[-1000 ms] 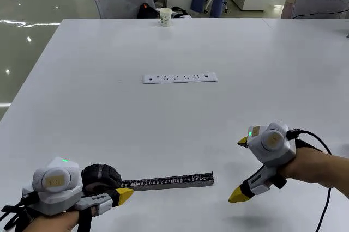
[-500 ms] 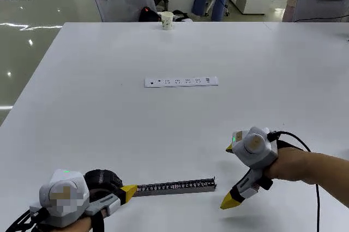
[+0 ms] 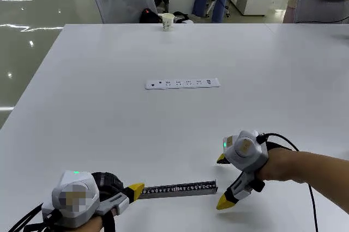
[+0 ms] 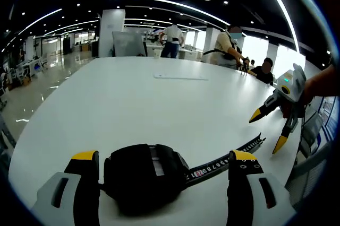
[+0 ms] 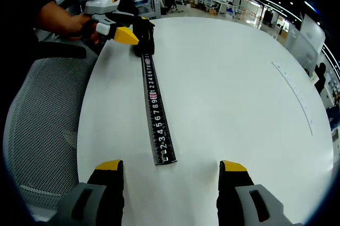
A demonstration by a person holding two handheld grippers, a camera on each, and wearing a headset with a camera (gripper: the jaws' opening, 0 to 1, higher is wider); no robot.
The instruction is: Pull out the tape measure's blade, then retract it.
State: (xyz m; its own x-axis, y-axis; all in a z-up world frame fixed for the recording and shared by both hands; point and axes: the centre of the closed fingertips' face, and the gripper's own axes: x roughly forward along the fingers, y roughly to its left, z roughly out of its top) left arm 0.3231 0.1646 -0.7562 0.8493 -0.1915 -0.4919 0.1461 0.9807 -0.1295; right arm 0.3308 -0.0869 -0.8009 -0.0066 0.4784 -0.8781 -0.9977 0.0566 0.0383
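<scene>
The black tape measure case (image 3: 106,183) lies at the table's near left edge, and its blade (image 3: 177,189) runs out to the right along the table. My left gripper (image 3: 117,187) is open, one jaw on each side of the case (image 4: 146,175). White table shows between the case and the right-hand jaw. The blade (image 4: 228,157) leaves past that jaw. My right gripper (image 3: 222,181) is open and holds nothing. It hovers just right of the blade's end. In the right gripper view the blade (image 5: 154,104) ends a little short of the gripper (image 5: 171,165), slightly left of centre.
A white power strip (image 3: 182,83) lies mid-table and a paper cup (image 3: 168,20) stands at the far edge. A mesh chair (image 5: 37,130) sits beside the table's near edge. People stand and sit beyond the table.
My right gripper has moved left and nearer, up to the end of the blade. The case, blade and left gripper stay about where they were.
</scene>
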